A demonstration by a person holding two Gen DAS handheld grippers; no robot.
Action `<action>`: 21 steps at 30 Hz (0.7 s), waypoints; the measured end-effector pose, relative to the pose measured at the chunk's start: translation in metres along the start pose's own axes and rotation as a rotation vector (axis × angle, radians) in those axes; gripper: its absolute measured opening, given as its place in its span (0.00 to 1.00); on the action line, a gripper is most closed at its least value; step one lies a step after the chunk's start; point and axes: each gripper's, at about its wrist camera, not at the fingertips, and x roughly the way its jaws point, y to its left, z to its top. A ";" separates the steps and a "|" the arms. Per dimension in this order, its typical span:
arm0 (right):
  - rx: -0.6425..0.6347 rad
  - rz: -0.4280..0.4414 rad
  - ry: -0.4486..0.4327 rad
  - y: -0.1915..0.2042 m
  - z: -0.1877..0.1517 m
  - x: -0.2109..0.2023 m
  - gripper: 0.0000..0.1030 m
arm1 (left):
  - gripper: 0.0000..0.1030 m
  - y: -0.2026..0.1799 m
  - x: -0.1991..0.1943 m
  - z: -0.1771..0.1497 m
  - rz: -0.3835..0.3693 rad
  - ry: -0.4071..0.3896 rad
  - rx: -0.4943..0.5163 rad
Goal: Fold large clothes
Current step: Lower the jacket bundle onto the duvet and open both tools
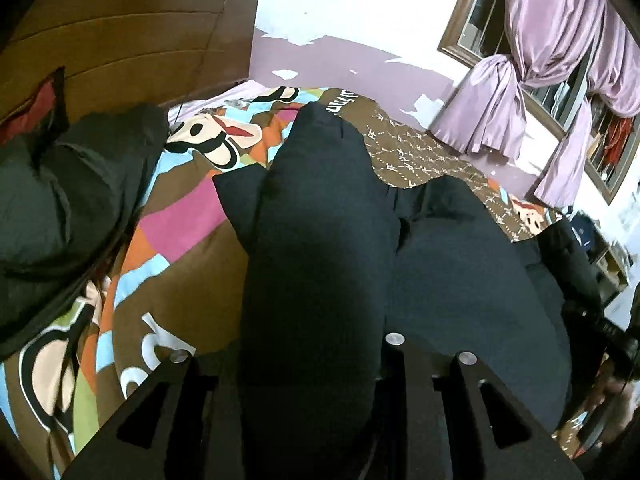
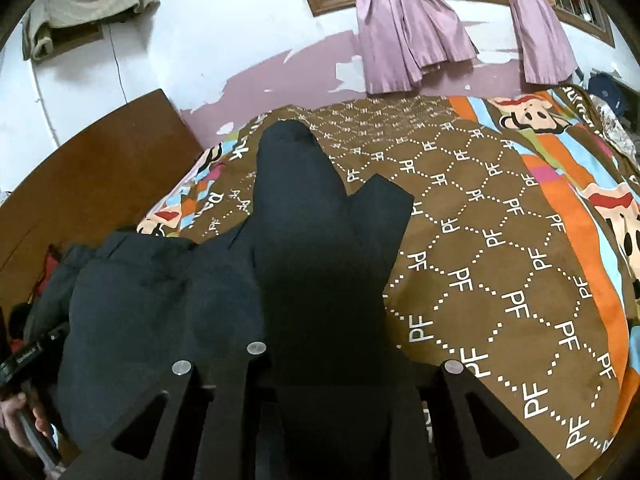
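A large dark navy garment (image 1: 320,216) lies spread on the patterned bedspread (image 1: 180,220) and rises toward both cameras. In the left wrist view, my left gripper (image 1: 316,354) is shut on a thick fold of it, and the cloth bulges over and hides the fingertips. In the right wrist view, the same garment (image 2: 320,240) runs from the far narrow end into my right gripper (image 2: 332,360), which is shut on its near edge. A wide part of the garment sags to the left between the two grippers.
A crumpled dark green garment (image 1: 60,208) lies by the wooden headboard (image 1: 120,32). Purple curtains (image 2: 404,40) hang beyond the bed's far edge. The brown "PF" bedspread (image 2: 500,260) stretches to the right. A hand (image 2: 16,416) holds the other gripper at lower left.
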 end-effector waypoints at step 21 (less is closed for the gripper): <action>-0.076 -0.177 0.032 0.003 -0.012 0.010 0.81 | 0.87 0.029 -0.007 -0.006 0.167 0.041 -0.100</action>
